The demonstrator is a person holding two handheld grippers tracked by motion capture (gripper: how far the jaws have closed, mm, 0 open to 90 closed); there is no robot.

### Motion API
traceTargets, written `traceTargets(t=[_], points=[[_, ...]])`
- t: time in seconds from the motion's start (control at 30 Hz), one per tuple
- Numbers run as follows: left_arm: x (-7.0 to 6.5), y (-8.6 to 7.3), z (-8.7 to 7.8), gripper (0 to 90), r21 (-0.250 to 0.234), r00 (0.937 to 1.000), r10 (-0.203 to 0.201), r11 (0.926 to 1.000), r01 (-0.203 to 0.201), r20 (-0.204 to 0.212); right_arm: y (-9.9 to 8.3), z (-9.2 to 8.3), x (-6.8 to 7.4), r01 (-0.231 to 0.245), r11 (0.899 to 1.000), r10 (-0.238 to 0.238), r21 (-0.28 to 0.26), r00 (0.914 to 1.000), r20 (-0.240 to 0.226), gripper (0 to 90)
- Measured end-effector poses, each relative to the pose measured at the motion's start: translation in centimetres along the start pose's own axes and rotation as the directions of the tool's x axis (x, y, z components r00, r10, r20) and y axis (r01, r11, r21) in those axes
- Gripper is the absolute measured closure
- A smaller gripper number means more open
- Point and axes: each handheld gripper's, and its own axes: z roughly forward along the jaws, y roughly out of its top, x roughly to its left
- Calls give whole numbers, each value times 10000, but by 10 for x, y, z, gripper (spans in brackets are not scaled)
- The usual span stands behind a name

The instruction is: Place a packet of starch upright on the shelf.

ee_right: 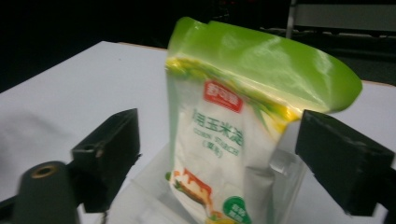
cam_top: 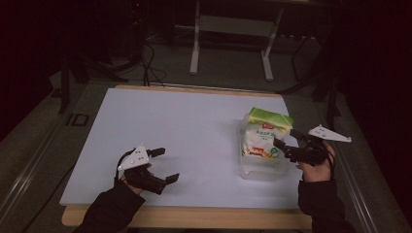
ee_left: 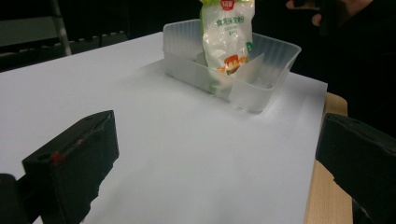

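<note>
A: Where is the green-topped white plastic pouch of corn starch [cam_top: 266,136] to be found?

B: It is seen standing upright inside the clear, shallow plastic tray [cam_top: 257,171], which is set on the white worktop [cam_top: 184,131] towards its right side. In the left gripper view the pouch [ee_left: 227,39] is shown against an inner divider of the tray [ee_left: 275,65], though which compartment it occupies cannot be told exactly.

A: And what is being done to it?

B: An approach for a grasp is judged to be in hand. The right gripper [cam_top: 286,145] is held just beside the pouch with its jaws spread wide; in the right gripper view the pouch [ee_right: 233,135] is framed between the two black jaws, with a gap visible on each side, so nothing is yet clamped.

A: Is the other gripper engaged?

B: The left gripper [cam_top: 163,165] is held well apart from the tray, over bare worktop near the front edge, its jaws also wide and empty.

A: What is called for next?

B: The right gripper would need to be advanced a little and closed gently on the pouch's upper body, the film being soft and likely to crumple or slip; the light tray might be dragged along when the pouch is lifted.
</note>
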Motion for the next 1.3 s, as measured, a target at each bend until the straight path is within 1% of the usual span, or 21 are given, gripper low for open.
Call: traceTargets(t=[0.07,0.17,0.23,0.3,0.37,0.4,0.43,0.47,0.5,0.53,0.63,0.7,0.77,0.8,0.83,0.87,0.93,1.0,1.17,1.23,1.3], points=[[0,0,0,0,-45,10000,-59,10000,59,25,2,-2,5,34,9999,-35,-135,9999,-100,140],[-1,0,-2,0,-57,10000,-43,10000,43,17,6,-3,14,320,9993,-325,-181,9992,-252,140],[-1,-1,-3,0,-46,10000,-47,10000,47,13,8,-3,19,429,9989,-436,-207,9985,-325,141],[-1,-2,-3,0,-21,10000,-79,10000,79,-1,10,-3,25,453,9986,-468,-276,9973,-566,141],[-1,-2,-4,0,-23,10000,-93,10000,93,-8,10,-2,27,489,9983,-507,-304,9969,-609,142],[-1,-3,-5,0,-31,9999,-102,9999,102,-26,12,0,35,565,9979,-591,-308,9941,-910,143],[-1,-3,-5,0,-47,9999,-118,9999,117,-44,12,1,38,586,9979,-611,-281,9933,-978,142],[-1,-4,-6,0,-56,9999,-123,9999,122,-61,12,3,42,702,9972,-727,-261,9909,-1135,142],[-1,-4,-6,0,-56,9999,-123,9999,122,-61,12,3,42,702,9972,-727,-261,9909,-1135,142],[0,-4,-7,0,-73,9998,-171,9998,170,-119,13,6,51,806,9965,-831,-238,9867,-1399,142],[0,-5,-8,0,-87,9997,-208,9997,207,-123,14,10,61,798,9964,-838,-287,9788,-1867,142],[0,-5,-8,0,-53,9997,-197,9998,197,-124,14,13,69,885,9957,-922,-272,9737,-2086,142],[0,-6,-9,0,-70,9997,-202,9998,201,-114,14,17,78,935,9954,-959,-215,9658,-2409,142],[0,-6,-9,0,-70,9997,-202,9998,201,-114,14,17,78,935,9954,-959,-215,9658,-2409,142],[0,-6,-10,0,-54,9997,-203,9998,202,-149,13,18,82,1013,9946,-1035,-217,9619,-2529,142],[-1,-6,-10,0,-66,9997,-218,9997,217,-147,12,20,89,1091,9938,-1107,-211,9545,-2771,142],[0,-6,-11,0,-65,9996,-216,9997,215,-166,11,22,96,1050,9942,-1074,-243,9464,-3047,141],[-1,-7,-12,0,-90,9996,-218,9997,217,-163,9,25,103,1154,9930,-1179,-270,9384,-3248,141],[-2,-7,-13,0,-117,9995,-262,9996,260,-173,4,28,116,1307,9911,-1313,-264,9229,-3621,140],[-2,-7,-14,0,-111,9995,-273,9996,271,-179,1,29,121,1411,9898,-1386,-207,9170,-3742,140],[-3,-8,-14,0,-106,9995,-255,9996,253,-160,-2,29,125,1601,9870,-1540,-153,9134,-3768,141]])
